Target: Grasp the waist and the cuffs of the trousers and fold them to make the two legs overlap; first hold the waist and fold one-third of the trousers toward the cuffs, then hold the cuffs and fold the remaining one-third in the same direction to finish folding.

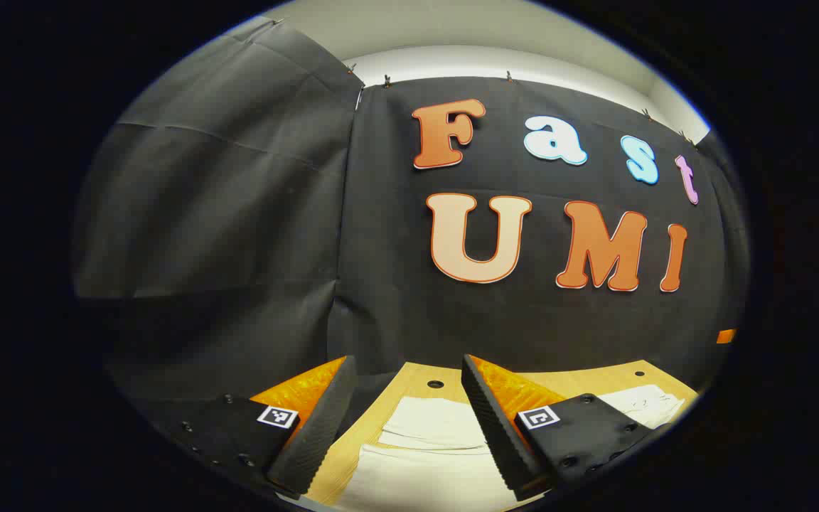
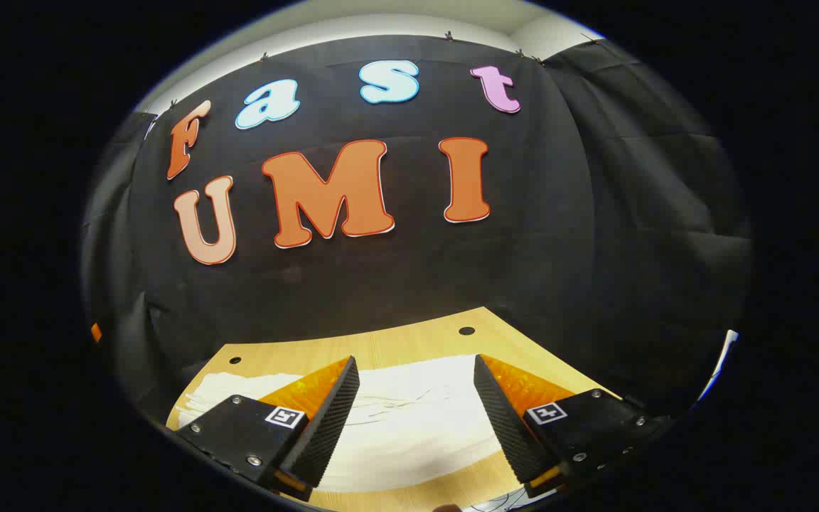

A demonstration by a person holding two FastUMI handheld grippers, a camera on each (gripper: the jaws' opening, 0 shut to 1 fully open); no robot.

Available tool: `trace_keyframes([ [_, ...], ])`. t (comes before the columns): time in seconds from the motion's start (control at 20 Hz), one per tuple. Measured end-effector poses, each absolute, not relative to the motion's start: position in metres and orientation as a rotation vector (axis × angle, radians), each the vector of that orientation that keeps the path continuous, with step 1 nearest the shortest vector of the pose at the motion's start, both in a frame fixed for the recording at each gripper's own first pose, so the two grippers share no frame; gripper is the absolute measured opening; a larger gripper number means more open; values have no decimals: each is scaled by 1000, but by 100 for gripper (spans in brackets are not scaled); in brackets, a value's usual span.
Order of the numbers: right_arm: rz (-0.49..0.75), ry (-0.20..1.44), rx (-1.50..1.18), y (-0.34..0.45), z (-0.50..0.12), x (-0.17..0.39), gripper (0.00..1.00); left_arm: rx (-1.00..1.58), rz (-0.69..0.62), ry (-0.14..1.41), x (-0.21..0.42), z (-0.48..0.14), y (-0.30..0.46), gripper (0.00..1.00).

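Cream-white trousers (image 1: 424,455) lie flat on the wooden table (image 1: 409,377) below my left gripper (image 1: 406,419), which stands open above them with nothing between its fingers. More of the pale cloth (image 1: 648,404) shows at the right of that view. In the right gripper view the trousers (image 2: 409,419) spread across the table (image 2: 409,345), and my right gripper (image 2: 416,416) hangs open over them, gripping nothing. Both cameras look mostly at the booth wall, so the near part of the cloth is hidden.
The black cloth wall (image 1: 395,235) rises right behind the table's far edge. Small dark holes (image 2: 466,331) dot the tabletop near its back corners. Bare wood shows beyond the trousers toward the wall.
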State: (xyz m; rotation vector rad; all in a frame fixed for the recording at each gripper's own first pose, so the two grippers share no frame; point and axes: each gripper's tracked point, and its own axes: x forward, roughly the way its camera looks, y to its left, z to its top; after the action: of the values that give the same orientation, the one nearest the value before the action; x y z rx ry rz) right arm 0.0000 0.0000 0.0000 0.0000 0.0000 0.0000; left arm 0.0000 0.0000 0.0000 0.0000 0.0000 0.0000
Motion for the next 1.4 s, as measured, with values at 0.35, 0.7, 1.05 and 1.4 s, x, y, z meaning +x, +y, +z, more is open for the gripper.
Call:
trace_keyframes([
  [0.35,-39,-28,-48,-13,2,-9,98,74,-46,-15,19,5,-20,97],
  [0.7,-77,-34,-69,-20,1,-21,98,78,-103,1,37,-4,-34,96],
  [1.05,-77,-1,-62,-15,-10,-25,98,43,-139,15,55,-8,-40,97],
  [1.4,-164,204,122,-67,-74,0,98,-79,-118,81,73,-32,-55,97],
])
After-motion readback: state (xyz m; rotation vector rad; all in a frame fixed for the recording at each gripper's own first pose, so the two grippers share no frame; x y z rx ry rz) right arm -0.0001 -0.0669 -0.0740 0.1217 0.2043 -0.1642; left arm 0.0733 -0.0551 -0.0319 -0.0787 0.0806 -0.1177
